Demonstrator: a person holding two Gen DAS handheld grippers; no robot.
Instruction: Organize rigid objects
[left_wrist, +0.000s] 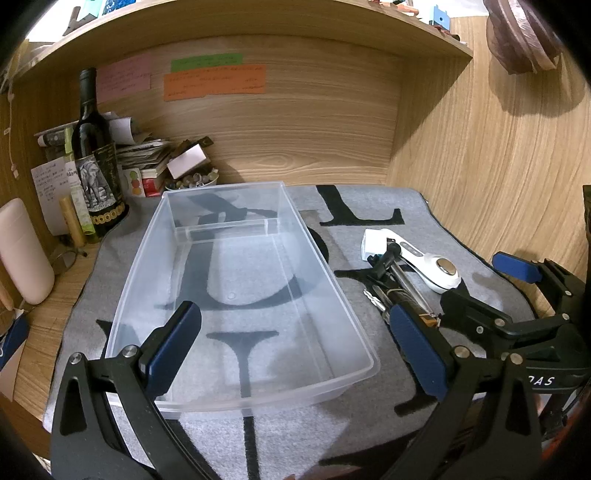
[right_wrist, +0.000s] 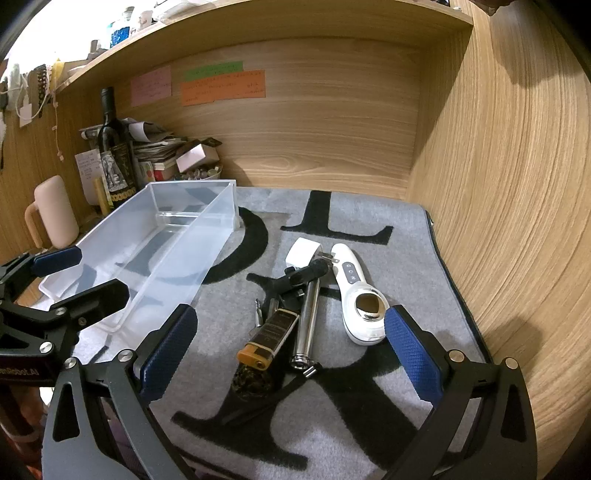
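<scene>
- Clutter to be sorted lies in one heap on the grey lettered mat, to the right of the clear plastic bin: a white handheld device, a steel cylinder, a brown-and-amber lighter-like block, a small drill bit, a black handle and a white block.
- Right gripper is spread wide, holding nothing, directly over the heap; the cylinder and the amber block sit between its pads.
- Both pieces run lengthwise away from the camera, roughly along the fingers, so I judge the jaws would close across their narrow width (a favourable line-up).
- Left gripper is likewise parted and bare, hovering at the bin's near rim.
- Bin holds nothing (a divider crosses its far end); the right hand is plainly nearer the heap.
</scene>
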